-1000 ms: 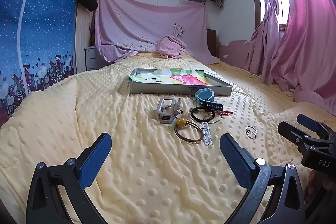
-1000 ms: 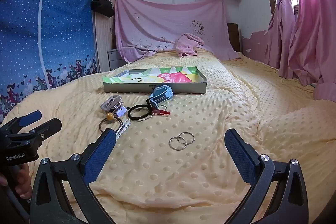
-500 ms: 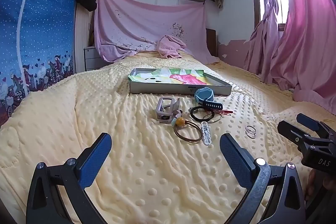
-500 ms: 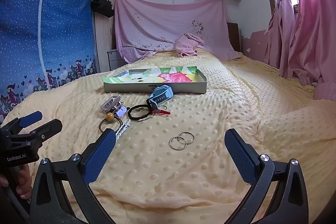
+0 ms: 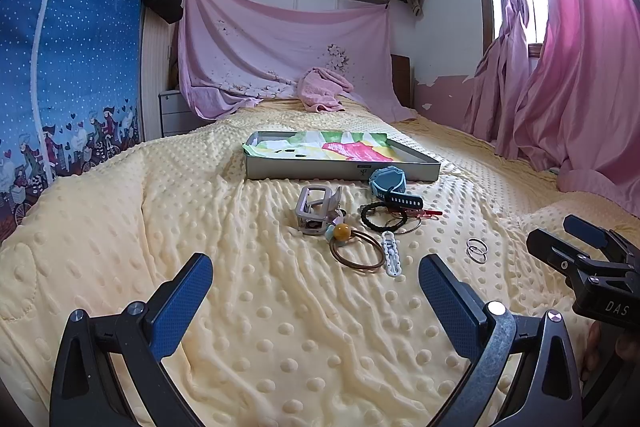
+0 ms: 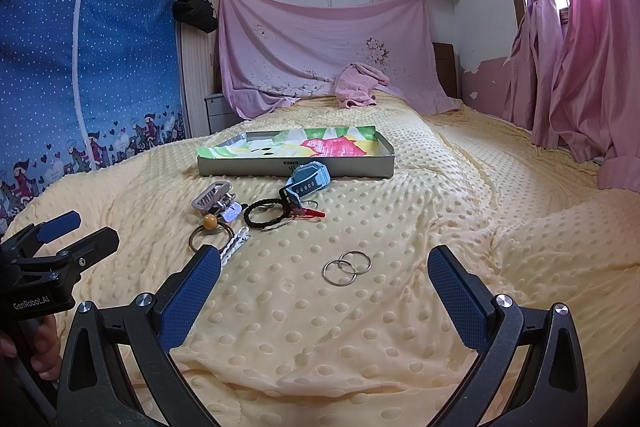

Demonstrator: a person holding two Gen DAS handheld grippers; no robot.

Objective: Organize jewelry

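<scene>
Nothing has shifted since a second ago: your left gripper (image 5: 316, 283) and right gripper (image 6: 324, 279) hover, jaws spread wide, empty. Two silver rings (image 6: 346, 267) lie overlapped on the yellow blanket (image 6: 420, 211) between your right fingers. That white chain clip (image 5: 391, 252) points lengthwise toward the tray (image 5: 340, 171), which holds only colourful paper (image 5: 336, 149).

Jewelry pile (image 5: 360, 223) before tray (image 5: 340, 171) on bed (image 5: 280, 307)

Yellow dotted bed (image 5: 280, 327), tray (image 5: 340, 171), jewelry (image 5: 360, 227)
</scene>
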